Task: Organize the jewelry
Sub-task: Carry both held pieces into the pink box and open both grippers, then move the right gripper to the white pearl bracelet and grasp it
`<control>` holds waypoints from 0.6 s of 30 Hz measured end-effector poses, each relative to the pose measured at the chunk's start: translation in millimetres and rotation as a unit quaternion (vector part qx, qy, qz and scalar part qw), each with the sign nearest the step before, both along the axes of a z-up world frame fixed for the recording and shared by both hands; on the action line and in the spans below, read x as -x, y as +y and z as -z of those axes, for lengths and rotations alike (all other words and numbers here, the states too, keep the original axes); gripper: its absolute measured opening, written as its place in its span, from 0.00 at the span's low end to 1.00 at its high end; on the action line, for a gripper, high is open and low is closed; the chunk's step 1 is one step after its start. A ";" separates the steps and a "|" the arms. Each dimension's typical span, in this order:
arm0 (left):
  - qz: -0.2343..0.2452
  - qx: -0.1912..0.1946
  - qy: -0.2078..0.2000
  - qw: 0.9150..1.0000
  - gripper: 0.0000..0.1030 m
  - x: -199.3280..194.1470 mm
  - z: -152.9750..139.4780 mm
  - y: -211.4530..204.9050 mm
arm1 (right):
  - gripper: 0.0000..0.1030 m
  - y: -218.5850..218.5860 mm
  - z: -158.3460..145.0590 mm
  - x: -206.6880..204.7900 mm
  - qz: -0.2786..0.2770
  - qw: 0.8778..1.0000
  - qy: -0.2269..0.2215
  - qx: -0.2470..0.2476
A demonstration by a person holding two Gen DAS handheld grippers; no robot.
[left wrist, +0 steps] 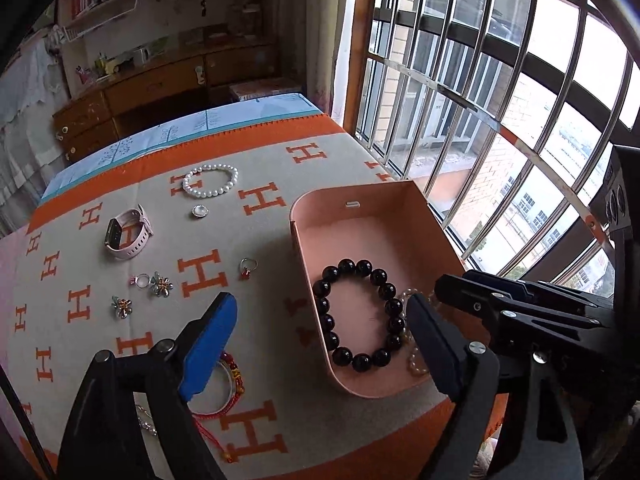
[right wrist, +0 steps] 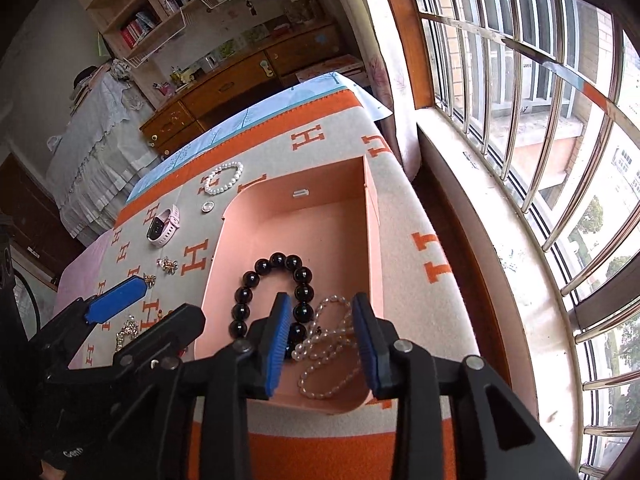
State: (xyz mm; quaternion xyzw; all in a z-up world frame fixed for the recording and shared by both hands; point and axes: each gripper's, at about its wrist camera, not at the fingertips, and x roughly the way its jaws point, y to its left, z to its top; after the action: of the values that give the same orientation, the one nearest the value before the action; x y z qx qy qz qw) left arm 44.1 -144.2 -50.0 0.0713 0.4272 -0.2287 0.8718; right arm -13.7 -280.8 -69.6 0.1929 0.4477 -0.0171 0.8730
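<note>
A pink open box [left wrist: 362, 210] [right wrist: 328, 216] sits on the orange-and-beige cloth. In it lie a black bead bracelet [left wrist: 360, 316] [right wrist: 260, 276] and a clear bead bracelet [right wrist: 332, 344]. My right gripper [right wrist: 320, 340] is open over the clear bracelet at the box's near end, holding nothing. My left gripper [left wrist: 320, 344] is open and empty above the box's near-left wall. On the cloth lie a white pearl bracelet [left wrist: 210, 180], a pink smartwatch [left wrist: 128, 232], a round brooch [left wrist: 199, 211], rings [left wrist: 247, 267], flower pieces [left wrist: 160, 284] and a red string bracelet [left wrist: 232, 376].
The table's right edge runs along a barred window [left wrist: 500, 92] and its sill [right wrist: 500, 240]. A wooden cabinet [left wrist: 160, 84] and shelves stand beyond the far edge. A silver chain piece [right wrist: 128, 330] lies at the near left.
</note>
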 end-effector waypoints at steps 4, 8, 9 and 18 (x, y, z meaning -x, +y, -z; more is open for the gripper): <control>-0.006 -0.005 -0.009 1.000 0.83 1.8 -0.2 0.8 | 0.32 3.2 -3.2 -1.2 -0.002 1.000 -0.001 0.009; -0.010 -0.006 -0.007 1.000 0.83 1.4 1.0 3.4 | 0.32 7.8 -1.9 -2.5 -0.007 1.000 0.007 0.010; -0.011 -0.006 -0.006 1.000 0.83 1.3 1.5 4.2 | 0.32 9.1 -1.9 -2.3 -0.007 1.000 0.008 0.010; -0.013 -0.003 -0.006 1.000 0.83 1.0 -0.5 8.1 | 0.32 15.1 -2.2 -2.6 -0.010 1.000 0.011 0.016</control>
State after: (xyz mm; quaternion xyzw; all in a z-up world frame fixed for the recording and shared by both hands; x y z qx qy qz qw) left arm 43.1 -136.1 -49.4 0.0694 0.4235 -0.2155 0.8772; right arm -11.1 -265.6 -67.4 0.1748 0.4587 -0.0178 0.8711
